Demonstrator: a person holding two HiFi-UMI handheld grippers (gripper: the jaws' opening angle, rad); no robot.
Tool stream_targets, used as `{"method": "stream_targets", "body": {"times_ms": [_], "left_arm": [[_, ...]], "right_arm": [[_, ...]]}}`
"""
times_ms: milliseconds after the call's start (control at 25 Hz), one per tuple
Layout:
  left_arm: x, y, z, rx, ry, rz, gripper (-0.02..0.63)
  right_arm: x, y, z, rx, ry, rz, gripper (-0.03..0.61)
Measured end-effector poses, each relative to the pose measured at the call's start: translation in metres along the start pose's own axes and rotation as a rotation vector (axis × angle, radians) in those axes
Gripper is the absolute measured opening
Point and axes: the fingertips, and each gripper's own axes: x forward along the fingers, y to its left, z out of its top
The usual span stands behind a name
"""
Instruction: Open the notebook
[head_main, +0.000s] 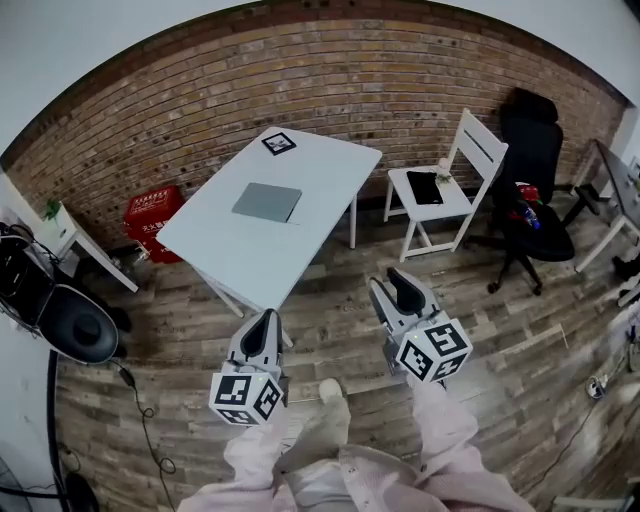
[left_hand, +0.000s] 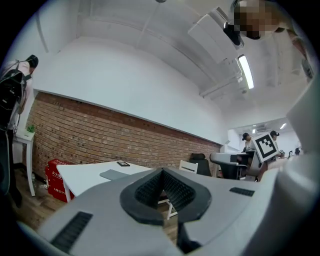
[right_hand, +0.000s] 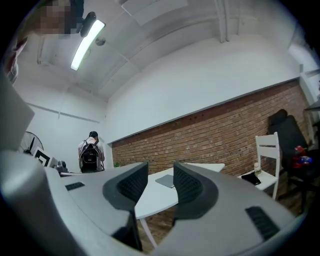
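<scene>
A closed grey notebook (head_main: 266, 202) lies flat near the middle of the white table (head_main: 240, 255), with a square black-and-white marker card (head_main: 279, 143) beyond it at the far corner. Both grippers hang in the air short of the table's near corner, over the wooden floor, pointing toward it. My left gripper (head_main: 265, 317) is shut, its pads meeting at the tip with nothing between them (left_hand: 161, 172). My right gripper (head_main: 390, 282) stands open and empty, and the notebook (right_hand: 166, 180) shows through its gap (right_hand: 160, 176). The notebook (left_hand: 114, 174) shows small and distant in the left gripper view.
A white folding chair (head_main: 470, 150) with a black item on its seat stands right of the table, a black office chair (head_main: 530, 200) beyond it. A red crate (head_main: 153, 215) sits by the brick wall at left. Cables cross the floor. A person with a backpack (right_hand: 90, 155) stands far off.
</scene>
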Motion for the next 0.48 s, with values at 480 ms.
{"method": "stream_targets", "body": {"times_ms": [480], "left_arm": [[0.114,0.064,-0.014,-0.077,0.059,0.023,-0.008]], "right_arm": [[0.127,-0.054,-0.026,0.05,0.101,0.016,0.14]]}}
